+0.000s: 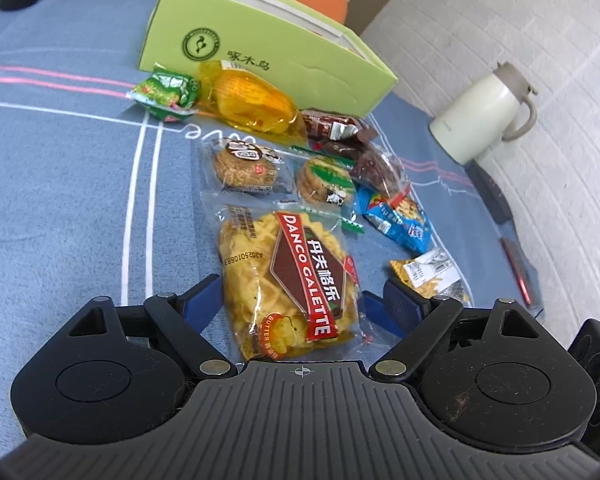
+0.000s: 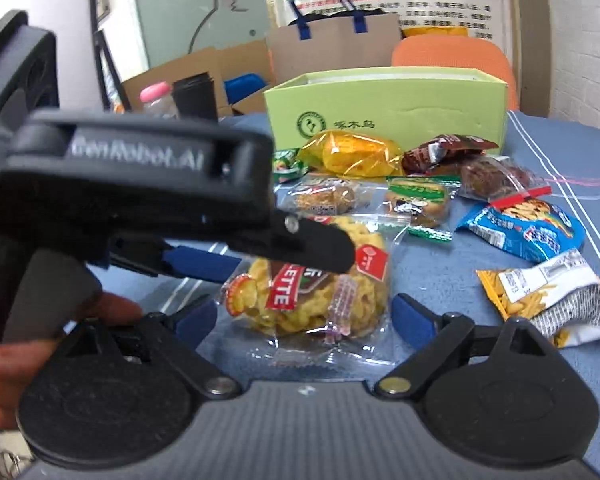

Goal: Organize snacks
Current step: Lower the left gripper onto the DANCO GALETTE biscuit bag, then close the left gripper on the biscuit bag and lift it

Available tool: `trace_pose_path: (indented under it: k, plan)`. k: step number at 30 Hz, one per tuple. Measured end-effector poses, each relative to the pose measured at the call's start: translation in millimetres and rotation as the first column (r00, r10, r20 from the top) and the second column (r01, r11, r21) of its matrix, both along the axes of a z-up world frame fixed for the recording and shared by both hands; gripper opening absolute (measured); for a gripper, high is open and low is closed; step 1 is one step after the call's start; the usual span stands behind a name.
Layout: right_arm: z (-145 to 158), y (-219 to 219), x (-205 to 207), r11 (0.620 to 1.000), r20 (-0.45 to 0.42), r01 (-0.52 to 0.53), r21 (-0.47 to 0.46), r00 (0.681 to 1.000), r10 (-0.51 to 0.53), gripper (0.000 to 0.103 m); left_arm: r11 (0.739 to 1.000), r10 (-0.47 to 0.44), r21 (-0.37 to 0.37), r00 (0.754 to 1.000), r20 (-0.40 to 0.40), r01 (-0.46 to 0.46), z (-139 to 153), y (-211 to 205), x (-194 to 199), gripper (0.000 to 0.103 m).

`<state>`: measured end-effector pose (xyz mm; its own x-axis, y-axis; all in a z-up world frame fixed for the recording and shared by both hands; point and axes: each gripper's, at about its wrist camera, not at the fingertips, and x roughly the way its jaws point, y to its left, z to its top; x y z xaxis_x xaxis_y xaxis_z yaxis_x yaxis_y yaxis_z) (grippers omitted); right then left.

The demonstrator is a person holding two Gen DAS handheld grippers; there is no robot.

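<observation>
Counting stock: I see every snack loose on the blue cloth (image 1: pixel 60 200), box (image 1: pixel 260 52) seemingly empty. Both grippers' jaws gape around the waffle pack (image 1: pixel 284 280), unclamped.

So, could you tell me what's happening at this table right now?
A person is sorting snacks with two handheld grippers. Both the left gripper and the right gripper are open around the Danco Galette packet, which lies on the blue cloth. Other snack packets lie loose in front of the green box.
</observation>
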<state>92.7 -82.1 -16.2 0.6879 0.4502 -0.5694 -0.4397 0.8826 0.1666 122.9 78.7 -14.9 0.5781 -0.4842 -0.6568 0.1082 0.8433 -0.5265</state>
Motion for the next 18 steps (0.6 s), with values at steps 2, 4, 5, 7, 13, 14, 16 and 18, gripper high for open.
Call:
trace_pose_path:
  k: [2, 4, 5, 7, 13, 14, 16, 18]
  plan:
    - [-1, -1, -3, 1.0, 0.014, -0.007, -0.006, 1.0, 0.007, 0.093, 1.0, 0.0, -0.021, 1.0, -0.002, 0.0, -2, 3, 1, 0.075]
    - [-4, -2, -4, 0.999, 0.037, -0.035, -0.021, 0.999, 0.035, 0.094, 1.0, -0.004, -0.03, 1.0, -0.008, 0.003, -2, 4, 2, 0.074]
    - [-4, -3, -3, 0.999, 0.038, -0.042, -0.023, 0.998, 0.043, 0.094, 0.999, -0.003, -0.034, 1.0, -0.012, 0.003, -2, 5, 3, 0.074]
    - [-3, -3, -1, 0.999, 0.025, -0.041, -0.013, 0.999, 0.041, 0.094, 0.999, -0.002, -0.036, 1.0, -0.015, 0.002, -2, 6, 3, 0.074]
    - [-1, 5, 5, 0.997, 0.016, -0.058, -0.054, 0.998, 0.059, 0.094, 1.0, -0.009, -0.016, 1.0, 0.005, 0.009, -2, 3, 0, 0.074]
    - [-1, 7, 6, 0.996, 0.018, -0.059, -0.063, 0.998, 0.06, 0.094, 1.0, -0.01, -0.006, 1.0, 0.005, 0.01, -1, 2, 0, 0.074]
    - [-2, 9, 6, 0.996, 0.026, -0.061, -0.071, 0.998, 0.063, 0.094, 1.0, -0.009, -0.004, 1.0, 0.012, 0.009, -1, 2, 0, 0.071]
    - [-3, 9, 4, 0.995, 0.029, -0.07, -0.068, 0.997, 0.072, 0.093, 1.0, -0.004, 0.01, 1.0, 0.015, 0.004, -1, 3, -1, 0.057]
